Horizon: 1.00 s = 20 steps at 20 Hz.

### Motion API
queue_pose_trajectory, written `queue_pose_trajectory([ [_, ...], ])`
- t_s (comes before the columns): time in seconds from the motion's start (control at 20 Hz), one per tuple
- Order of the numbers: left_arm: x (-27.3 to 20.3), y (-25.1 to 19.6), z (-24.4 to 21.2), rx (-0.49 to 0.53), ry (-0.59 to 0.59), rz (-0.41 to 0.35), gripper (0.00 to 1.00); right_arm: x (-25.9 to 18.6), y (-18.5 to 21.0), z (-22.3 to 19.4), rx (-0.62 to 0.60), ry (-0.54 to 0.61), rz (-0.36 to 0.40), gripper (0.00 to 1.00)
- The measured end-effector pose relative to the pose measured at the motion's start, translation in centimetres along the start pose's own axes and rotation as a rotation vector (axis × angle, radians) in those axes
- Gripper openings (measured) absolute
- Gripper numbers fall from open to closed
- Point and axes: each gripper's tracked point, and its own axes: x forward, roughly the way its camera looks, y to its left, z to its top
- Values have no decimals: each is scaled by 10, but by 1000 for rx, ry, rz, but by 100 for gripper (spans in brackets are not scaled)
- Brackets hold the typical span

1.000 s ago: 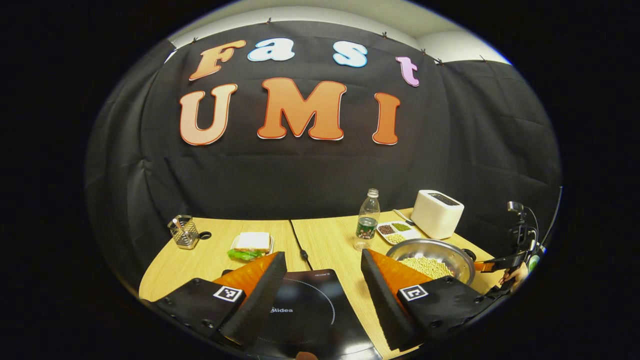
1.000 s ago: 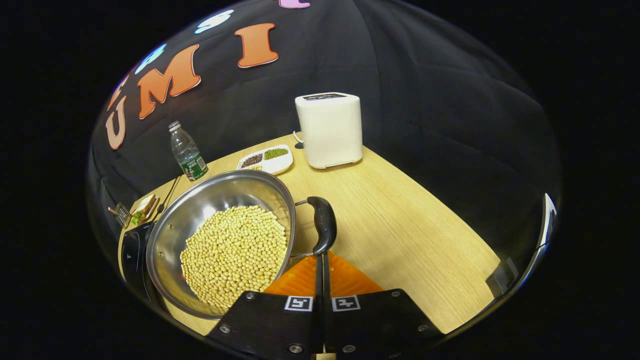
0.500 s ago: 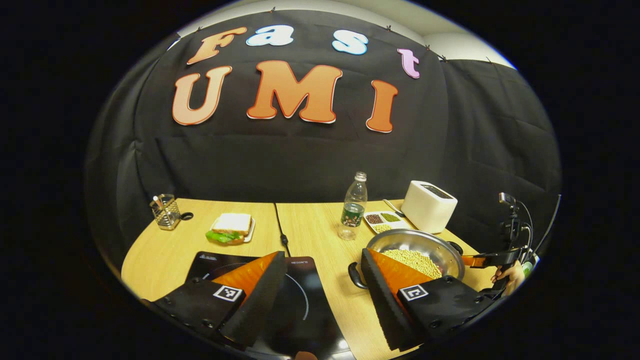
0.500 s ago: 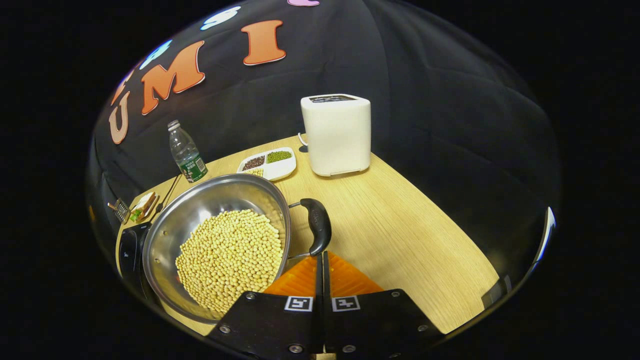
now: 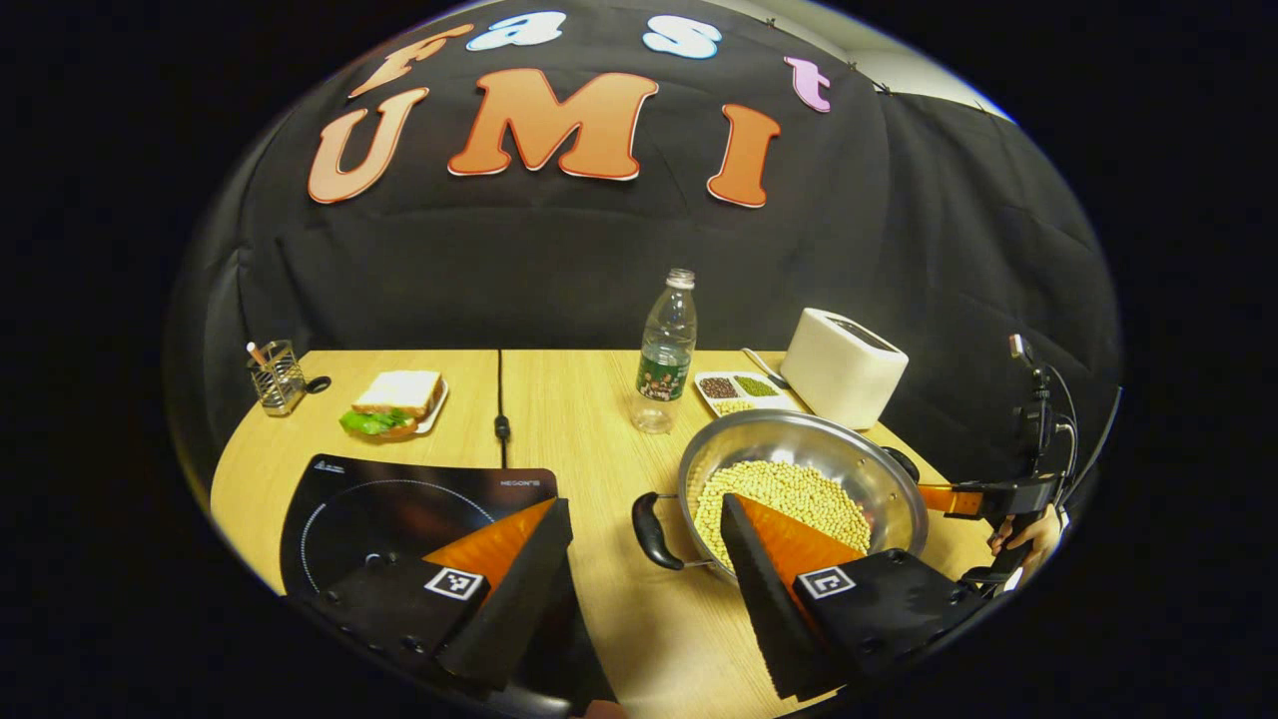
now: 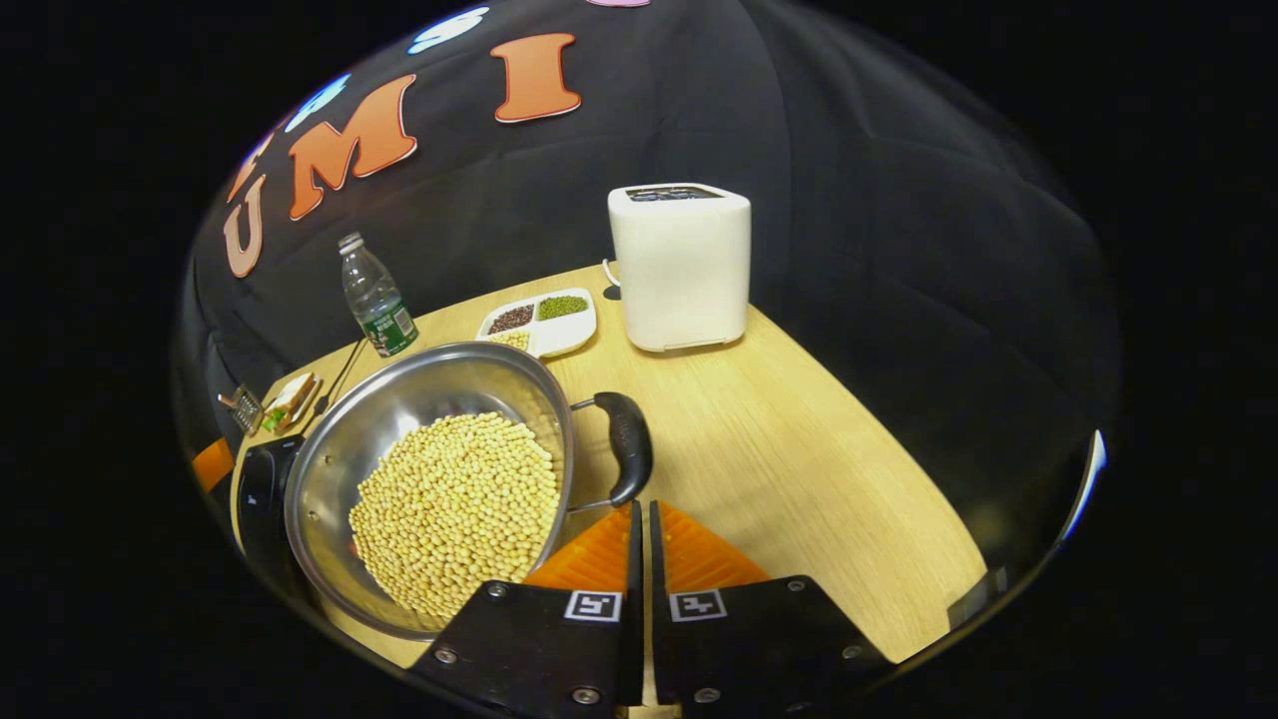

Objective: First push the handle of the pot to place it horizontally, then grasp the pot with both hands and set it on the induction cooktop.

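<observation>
A steel pot [image 5: 799, 469] full of soybeans stands on the wooden table, right of the black induction cooktop [image 5: 399, 504]. My left gripper [image 5: 644, 502] is open and empty, above the table. The pot's black left handle [image 5: 652, 531] shows between its fingers, and its right finger [image 5: 759, 569] covers part of the pot. In the right gripper view the pot [image 6: 439, 479] sits at left and its black right handle [image 6: 627, 457] lies just ahead of my right gripper [image 6: 642, 507]. That gripper is shut on nothing, with a thin slit between the fingers. In the left gripper view it [image 5: 954, 498] reaches in from the right, held by a hand [image 5: 1028, 534].
A water bottle [image 5: 666, 350], a divided dish of beans [image 5: 734, 387] and a white toaster [image 5: 844, 366] stand behind the pot. A sandwich on a plate [image 5: 394, 401] and a wire holder [image 5: 277, 376] sit at the far left. A cable [image 5: 500, 399] runs to the cooktop.
The left gripper's view has tilted down and shifted, so the pot's left handle now shows between its fingers. The right gripper's fingers have parted to a thin slit near the right handle.
</observation>
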Motion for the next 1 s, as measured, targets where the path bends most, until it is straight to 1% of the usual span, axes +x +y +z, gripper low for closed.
queue_pose_trajectory([
  [0.05,6,-4,-4,5,6,-2,99,-4,-9,7,-3,-18,-28,4],
  [0.1,12,-6,-7,11,15,-1,99,-9,-15,14,6,-35,-39,5],
  [0.15,17,-8,-10,14,26,2,99,-14,-17,21,18,-50,-37,15],
  [0.2,23,-10,-15,10,39,2,99,-21,-18,28,26,-67,-29,20],
  [0.25,30,-13,-17,6,51,1,99,-25,-15,36,25,-87,-17,29],
  [0.3,37,-15,-20,5,61,2,99,-28,-12,44,19,-105,-5,45],
  [0.4,48,-18,-24,8,75,4,99,-29,1,57,-1,-135,30,62],
  [0.45,54,-18,-26,11,86,8,99,-27,9,60,-12,-143,46,80],
  [0.55,66,-20,-31,26,107,14,99,-19,19,64,-31,-135,65,94],
  [0.65,75,-20,-35,37,130,17,99,-4,26,61,-50,-115,75,94],
  [0.8,87,-20,-42,43,156,17,99,19,30,49,-88,-64,67,94],
  [0.95,94,-20,-48,18,186,7,97,41,31,35,-116,-9,47,94],
  [1.0,96,-19,-47,11,189,2,99,46,32,32,-111,5,50,94],
])
